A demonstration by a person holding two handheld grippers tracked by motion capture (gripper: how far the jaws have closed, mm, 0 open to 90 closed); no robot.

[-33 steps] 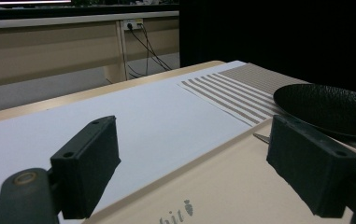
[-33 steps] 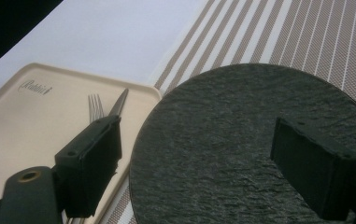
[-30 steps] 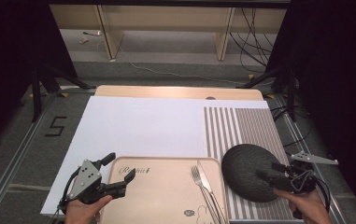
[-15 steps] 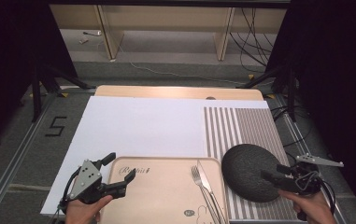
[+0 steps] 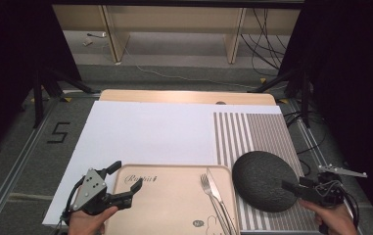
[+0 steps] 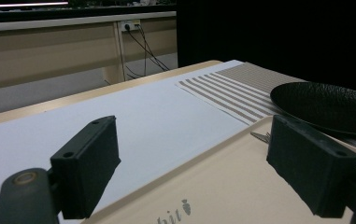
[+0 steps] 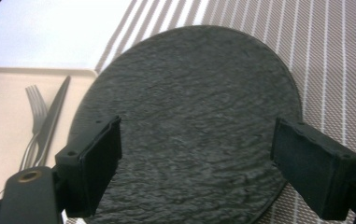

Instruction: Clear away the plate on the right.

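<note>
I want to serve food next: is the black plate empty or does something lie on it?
Empty. The black plate shows only its bare textured surface; the fork and knife lie beside it on the tray.

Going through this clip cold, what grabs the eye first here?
The dark textured plate stands out, lying on the striped placemat at the table's right, with the right gripper open at its near edge. Beside it sits a beige tray holding a fork and knife along its right side. The left gripper is open at the tray's left corner.
</note>
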